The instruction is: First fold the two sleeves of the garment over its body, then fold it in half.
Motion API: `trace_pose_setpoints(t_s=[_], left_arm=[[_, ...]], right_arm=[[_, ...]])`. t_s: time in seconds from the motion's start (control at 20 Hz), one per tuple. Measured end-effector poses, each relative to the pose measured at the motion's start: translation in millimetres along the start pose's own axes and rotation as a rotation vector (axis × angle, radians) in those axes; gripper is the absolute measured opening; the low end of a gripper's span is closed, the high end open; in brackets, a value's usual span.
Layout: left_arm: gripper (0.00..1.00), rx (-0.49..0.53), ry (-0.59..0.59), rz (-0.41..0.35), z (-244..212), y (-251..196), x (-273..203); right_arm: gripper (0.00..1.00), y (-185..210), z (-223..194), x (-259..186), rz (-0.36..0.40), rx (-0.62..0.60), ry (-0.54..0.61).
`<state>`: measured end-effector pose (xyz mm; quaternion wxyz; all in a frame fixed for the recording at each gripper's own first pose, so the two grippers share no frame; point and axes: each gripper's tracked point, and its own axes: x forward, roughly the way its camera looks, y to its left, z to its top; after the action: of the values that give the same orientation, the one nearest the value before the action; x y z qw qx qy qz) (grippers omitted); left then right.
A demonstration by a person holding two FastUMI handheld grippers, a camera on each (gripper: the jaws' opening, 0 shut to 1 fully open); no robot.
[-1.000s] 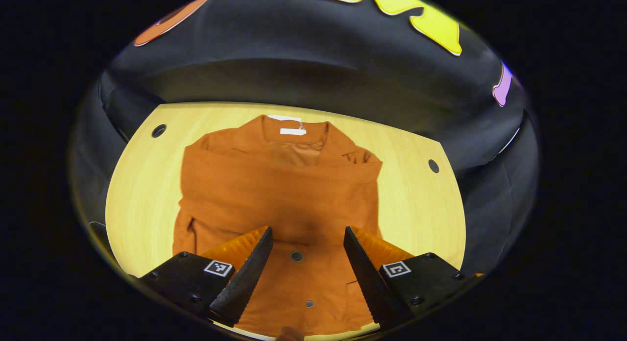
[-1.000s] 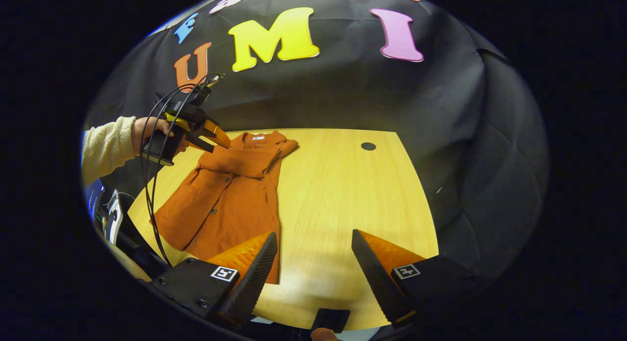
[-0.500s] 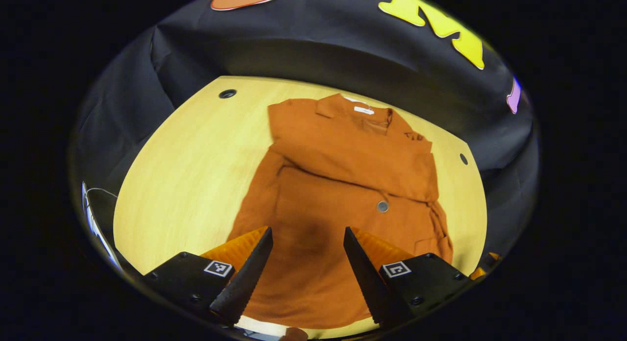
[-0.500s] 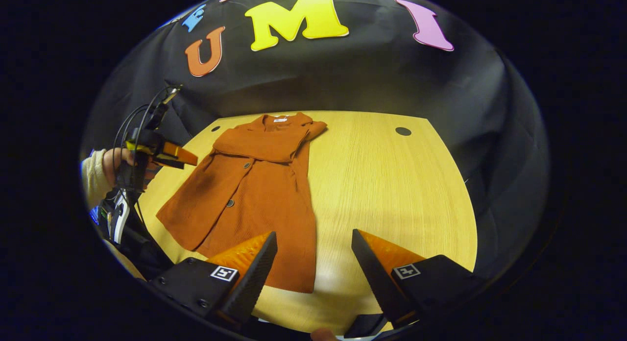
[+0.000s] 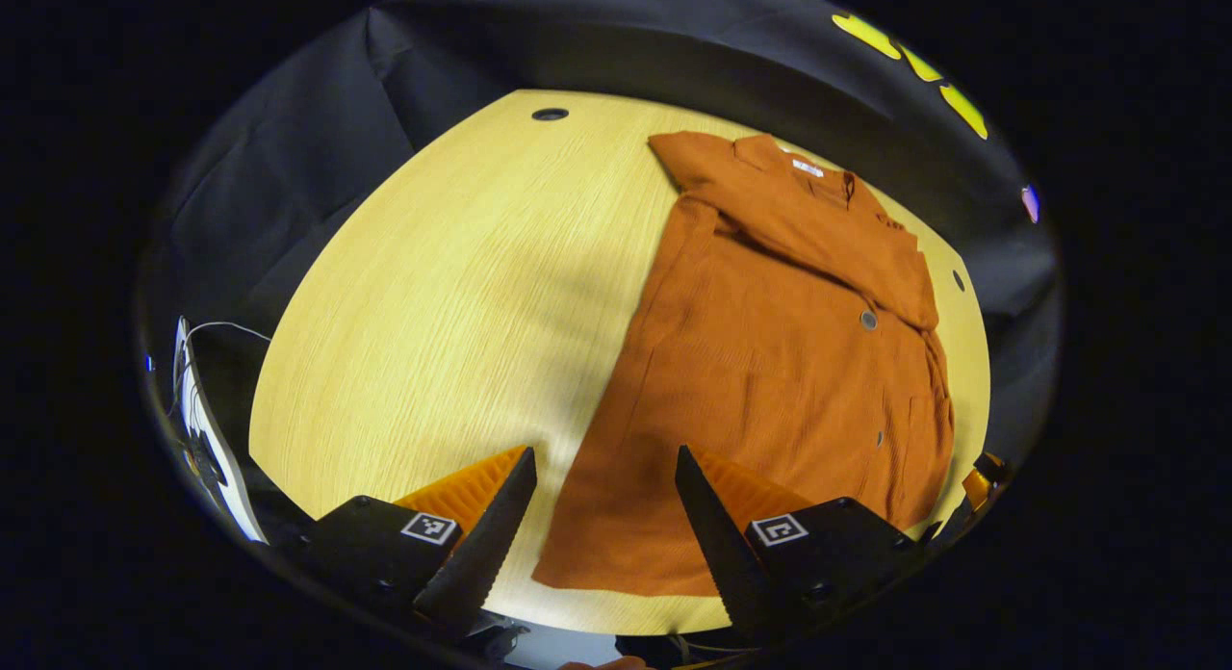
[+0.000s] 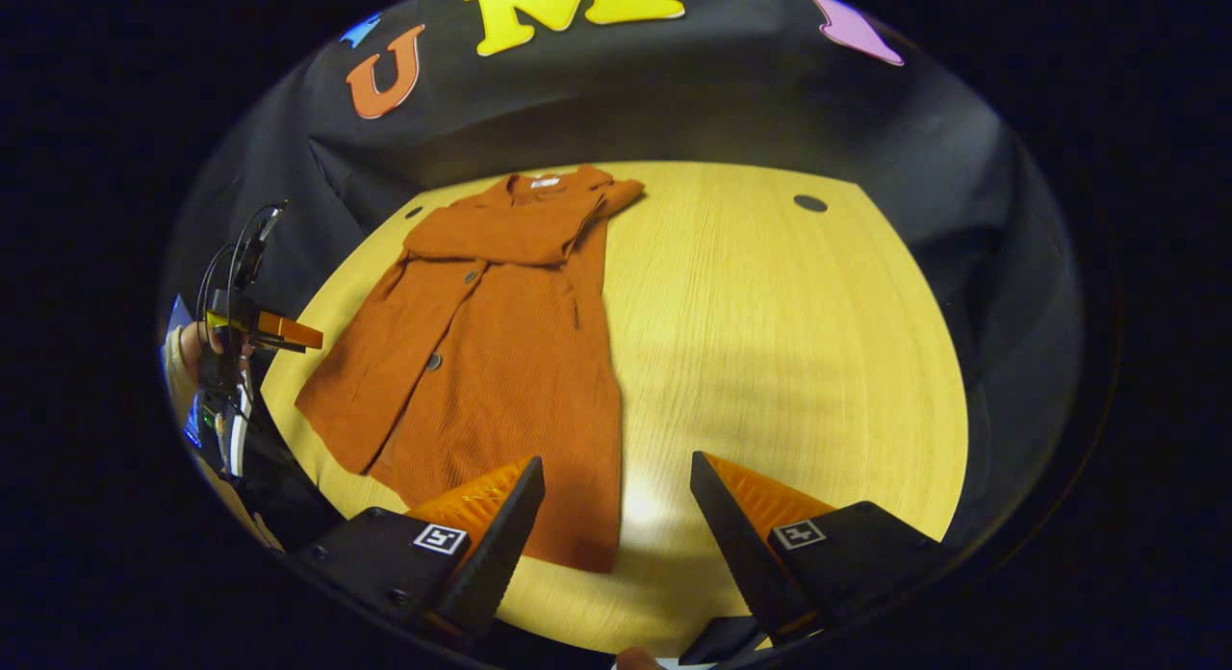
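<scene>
We see the garment (image 5: 770,362) as a rust-coloured cloth with a fine ribbed weave, matt all over, and its small round buttons (image 5: 868,320) give a dull metallic glint. A pale cloth label (image 6: 545,181) sits at its collar, at about twelve o'clock on the garment in the right gripper view. The table (image 6: 770,343) under it looks like light wood with a fine straight grain, smooth, with a soft sheen near six o'clock. We take the wall cloth (image 6: 674,102) for a matt black fabric, creased in broad folds.
</scene>
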<state>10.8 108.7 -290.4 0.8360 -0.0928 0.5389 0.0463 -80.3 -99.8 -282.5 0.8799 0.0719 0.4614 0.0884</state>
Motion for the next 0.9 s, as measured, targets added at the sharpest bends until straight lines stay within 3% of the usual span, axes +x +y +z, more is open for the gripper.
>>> trace_pose_setpoints(t_s=[0.15, 0.35, 0.45, 0.6, 0.65, 0.7, 0.75, 0.8, 0.9], left_arm=[[0.95, 0.043, 0.11, -0.039, -29, 10, -4], [0.95, 0.056, 0.207, -0.16, -48, 2, -10], [0.87, 0.061, 0.265, -0.195, -56, 0, -16], [0.84, 0.038, 0.323, -0.236, -66, -9, -24], [0.95, 0.029, 0.337, -0.255, -68, -14, -27], [0.83, 0.024, 0.353, -0.27, -73, -19, -29], [0.82, 0.011, 0.371, -0.29, -77, -26, -32], [0.81, -0.005, 0.38, -0.314, -79, -32, -34], [0.77, -0.018, 0.398, -0.344, -91, -20, -22]], right_arm=[[0.99, -7, -23, 4, 0.023, 0.033, 0.122], [0.99, -11, -42, 8, 0.094, 0.117, 0.283], [0.99, -8, -46, 10, 0.12, 0.161, 0.342], [0.91, -4, -51, 11, 0.151, 0.204, 0.389], [0.96, -1, -49, 13, 0.156, 0.206, 0.387], [0.92, 1, -46, 13, 0.157, 0.207, 0.391], [0.96, 4, -45, 15, 0.162, 0.21, 0.394], [0.92, 8, -45, 15, 0.168, 0.211, 0.4], [0.96, 18, -44, 18, 0.186, 0.214, 0.41]])
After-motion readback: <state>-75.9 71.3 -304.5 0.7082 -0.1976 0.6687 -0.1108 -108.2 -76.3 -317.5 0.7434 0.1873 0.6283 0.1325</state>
